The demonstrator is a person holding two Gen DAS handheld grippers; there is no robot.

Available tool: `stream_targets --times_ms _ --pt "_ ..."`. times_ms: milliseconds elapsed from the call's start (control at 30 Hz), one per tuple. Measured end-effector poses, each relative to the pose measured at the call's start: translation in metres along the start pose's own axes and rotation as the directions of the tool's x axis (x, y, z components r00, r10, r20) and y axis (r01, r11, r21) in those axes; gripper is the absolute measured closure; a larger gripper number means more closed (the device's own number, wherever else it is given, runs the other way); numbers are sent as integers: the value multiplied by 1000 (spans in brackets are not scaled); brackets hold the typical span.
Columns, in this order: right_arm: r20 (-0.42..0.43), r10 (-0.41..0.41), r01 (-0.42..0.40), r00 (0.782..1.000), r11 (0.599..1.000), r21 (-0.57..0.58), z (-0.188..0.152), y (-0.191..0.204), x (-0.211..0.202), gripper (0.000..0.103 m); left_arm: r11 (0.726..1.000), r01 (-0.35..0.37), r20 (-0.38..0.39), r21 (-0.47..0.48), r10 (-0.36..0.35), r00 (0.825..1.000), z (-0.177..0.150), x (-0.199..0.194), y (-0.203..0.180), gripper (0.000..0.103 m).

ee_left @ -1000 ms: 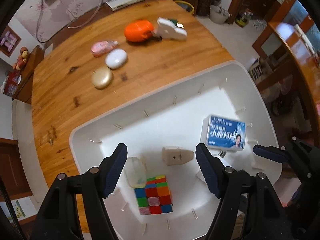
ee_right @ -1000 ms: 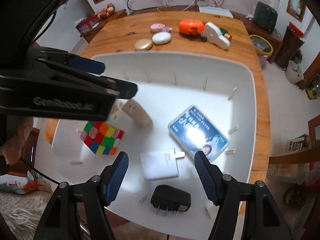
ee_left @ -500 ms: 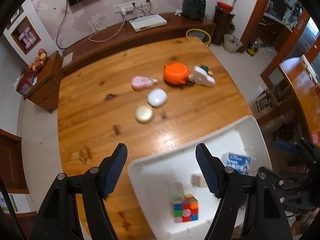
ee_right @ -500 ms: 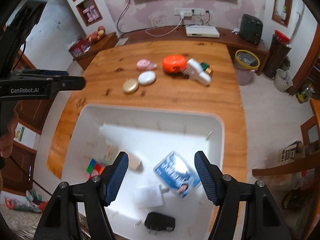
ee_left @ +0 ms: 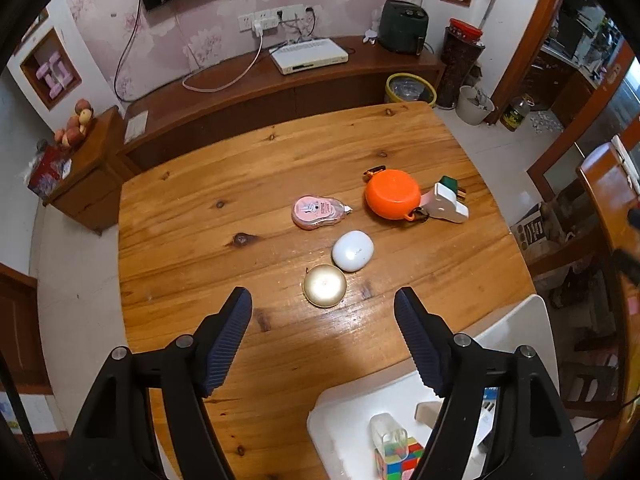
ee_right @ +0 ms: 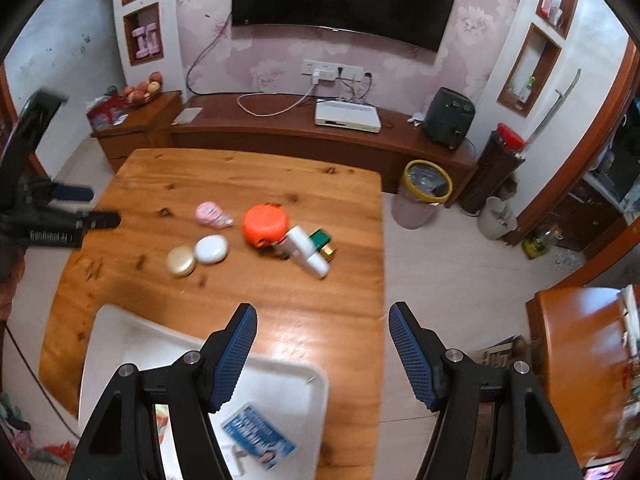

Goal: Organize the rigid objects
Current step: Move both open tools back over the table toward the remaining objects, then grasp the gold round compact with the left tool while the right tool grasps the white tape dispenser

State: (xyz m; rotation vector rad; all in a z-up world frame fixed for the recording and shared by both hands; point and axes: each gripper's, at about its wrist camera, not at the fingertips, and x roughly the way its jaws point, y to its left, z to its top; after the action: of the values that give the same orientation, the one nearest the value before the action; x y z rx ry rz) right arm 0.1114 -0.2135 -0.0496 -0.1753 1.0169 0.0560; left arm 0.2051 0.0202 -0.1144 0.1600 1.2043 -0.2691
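Both tongs, left (ee_left: pixel 323 334) and right (ee_right: pixel 322 350), have risen, empty, above the tray (ee_right: pixel 132 340).

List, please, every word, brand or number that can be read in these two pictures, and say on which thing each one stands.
"GenRobot.AI", somewhat blurred: on the side of the left gripper, seen from the right wrist view.
White earbud case: a small grey print, too small to read.
Blue box in the white tray: white print, too blurred to read.
Pink correction tape: only a small figure, no readable words.

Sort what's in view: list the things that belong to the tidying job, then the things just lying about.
Job: gold compact, white case, pink tape dispenser, orange round case, white plug adapter, white tray.

Lying about: white set-top box, yellow bin, fruit.
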Motion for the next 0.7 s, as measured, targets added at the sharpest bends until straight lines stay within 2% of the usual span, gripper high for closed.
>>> stream_targets --times_ms 100,300,500,700 --pt "4 -11 11 1000 1000 -20 18 -7 6 34 1000 9 -22 -24 -10 1000 3 11 2 26" --pt "43 -3 12 999 981 -195 47 -2 44 34 998 -36 -77 -57 32 997 4 41 1 26" --pt "0 63 -59 998 932 -357 59 9 120 34 991 -81 -180 -103 61 982 0 89 1 26" --pt "-80 140 -160 987 905 -394 56 16 183 34 981 -114 -263 -155 71 962 -4 132 0 26"
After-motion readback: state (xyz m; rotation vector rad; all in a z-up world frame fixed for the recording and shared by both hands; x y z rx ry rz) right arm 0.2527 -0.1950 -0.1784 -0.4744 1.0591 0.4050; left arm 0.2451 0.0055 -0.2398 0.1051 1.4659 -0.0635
